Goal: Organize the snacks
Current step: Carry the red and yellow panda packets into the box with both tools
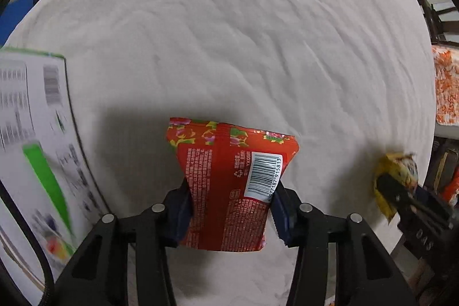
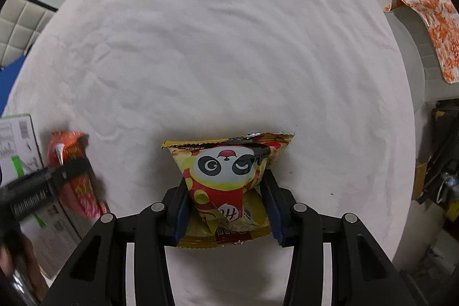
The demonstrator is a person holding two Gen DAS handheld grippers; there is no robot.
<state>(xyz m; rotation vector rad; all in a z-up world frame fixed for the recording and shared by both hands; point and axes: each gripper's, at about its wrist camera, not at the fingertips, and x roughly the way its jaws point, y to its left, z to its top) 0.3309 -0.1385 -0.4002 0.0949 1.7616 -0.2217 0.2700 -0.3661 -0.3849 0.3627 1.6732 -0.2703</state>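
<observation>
left gripper [image 1: 231, 201] clamping red snack pack [image 1: 229, 185] barcode side up, right gripper [image 2: 226, 201] pinching yellow panda snack bag [image 2: 226, 177], both hovering over white bedsheet [image 1: 229, 33], white-green box [image 1: 31, 139] sitting at left

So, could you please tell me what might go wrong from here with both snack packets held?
The left gripper pinches the red snack packet only at its puffed middle, so it could slip or crush. The white box is close on its left; swinging could knock it. The right gripper's yellow panda packet is already creased.
</observation>
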